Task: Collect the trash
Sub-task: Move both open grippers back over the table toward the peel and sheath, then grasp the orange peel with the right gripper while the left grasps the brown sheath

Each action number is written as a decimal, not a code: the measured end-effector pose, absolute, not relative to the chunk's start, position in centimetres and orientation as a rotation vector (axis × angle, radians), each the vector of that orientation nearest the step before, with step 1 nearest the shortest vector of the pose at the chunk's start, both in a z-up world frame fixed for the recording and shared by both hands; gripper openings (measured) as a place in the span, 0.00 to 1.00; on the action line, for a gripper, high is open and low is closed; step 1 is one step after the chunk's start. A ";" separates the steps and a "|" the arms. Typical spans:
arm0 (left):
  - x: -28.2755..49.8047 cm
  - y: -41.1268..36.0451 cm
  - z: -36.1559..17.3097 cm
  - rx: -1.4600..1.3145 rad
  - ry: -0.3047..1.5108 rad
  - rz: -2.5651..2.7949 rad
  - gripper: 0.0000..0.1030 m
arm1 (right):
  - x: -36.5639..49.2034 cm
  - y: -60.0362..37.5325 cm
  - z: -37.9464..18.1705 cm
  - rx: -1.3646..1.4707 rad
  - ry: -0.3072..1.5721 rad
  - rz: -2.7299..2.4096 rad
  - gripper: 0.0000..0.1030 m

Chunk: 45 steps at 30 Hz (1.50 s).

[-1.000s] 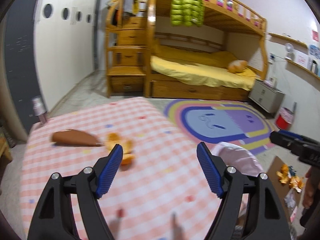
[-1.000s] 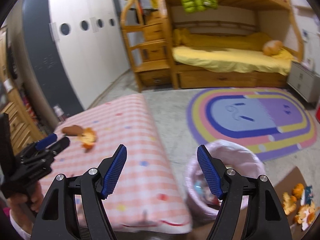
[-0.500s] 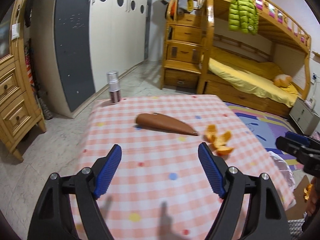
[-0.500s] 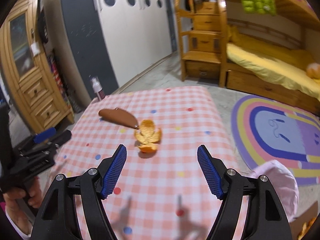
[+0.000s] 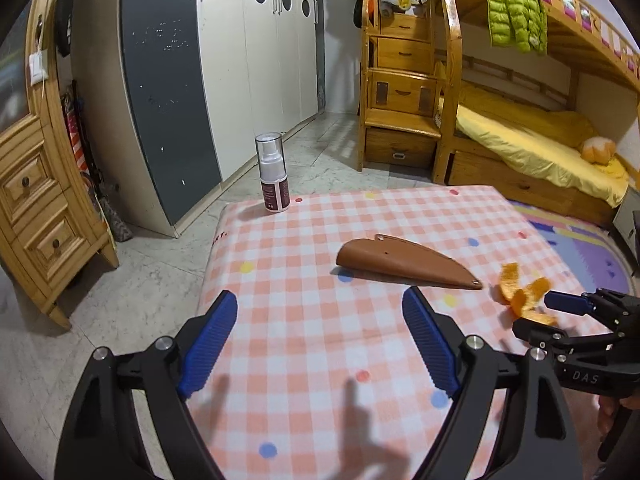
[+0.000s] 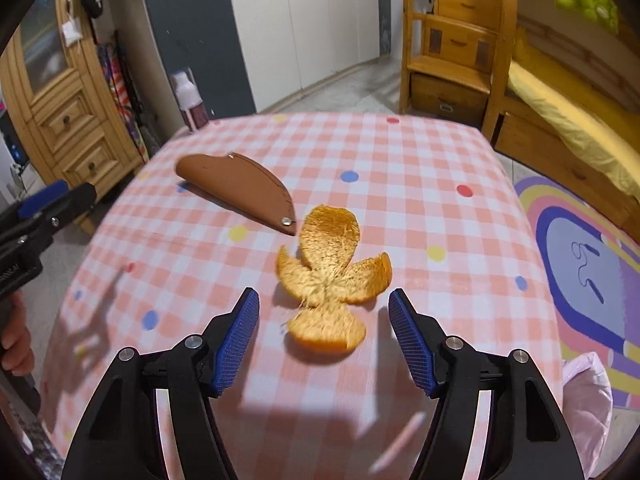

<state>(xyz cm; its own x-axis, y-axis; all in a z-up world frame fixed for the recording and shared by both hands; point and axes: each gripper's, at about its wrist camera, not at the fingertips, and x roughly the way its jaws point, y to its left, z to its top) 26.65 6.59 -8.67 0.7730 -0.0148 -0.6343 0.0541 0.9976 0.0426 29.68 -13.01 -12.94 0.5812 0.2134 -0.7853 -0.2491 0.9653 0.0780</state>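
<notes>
Your left gripper (image 5: 316, 344) with black plastic arms, blue ribbed pads (image 5: 208, 344), round silver screws, your right gripper (image 6: 324, 344) the same, blue bumpy pads (image 6: 236, 344), white letters DAS on its black side

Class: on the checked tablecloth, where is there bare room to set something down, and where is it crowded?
Bare: the near stretch before the left gripper, and the far side right of the spray bottle. Crowded: the middle, where the brown sheath and orange peel nearly touch.
</notes>
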 end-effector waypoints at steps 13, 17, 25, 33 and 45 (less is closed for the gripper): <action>29.0 2.0 -10.6 -0.002 0.793 -0.122 0.81 | 31.5 -13.2 -12.6 -0.137 0.874 0.196 0.30; 30.0 -1.0 -11.1 0.013 0.810 -0.125 0.85 | 31.7 -14.6 -11.9 -0.095 0.862 0.170 0.27; 32.6 -4.4 -12.6 0.013 0.861 -0.092 0.86 | 32.0 -17.2 -11.2 -0.008 0.851 0.146 0.26; 34.5 -4.8 -14.1 0.041 0.967 -0.020 0.87 | 31.7 -18.6 -10.1 0.066 0.819 0.144 0.26; 30.6 3.0 -13.7 0.019 1.007 0.024 0.79 | 31.1 -17.3 -9.7 0.077 0.817 0.186 0.26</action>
<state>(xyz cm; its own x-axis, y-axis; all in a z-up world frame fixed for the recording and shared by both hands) 30.63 3.03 -13.73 0.5345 0.0290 -0.8446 -0.0117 0.9996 0.0269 31.09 -17.28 -9.71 0.6692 0.1938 -0.7174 -0.1349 0.9810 0.1392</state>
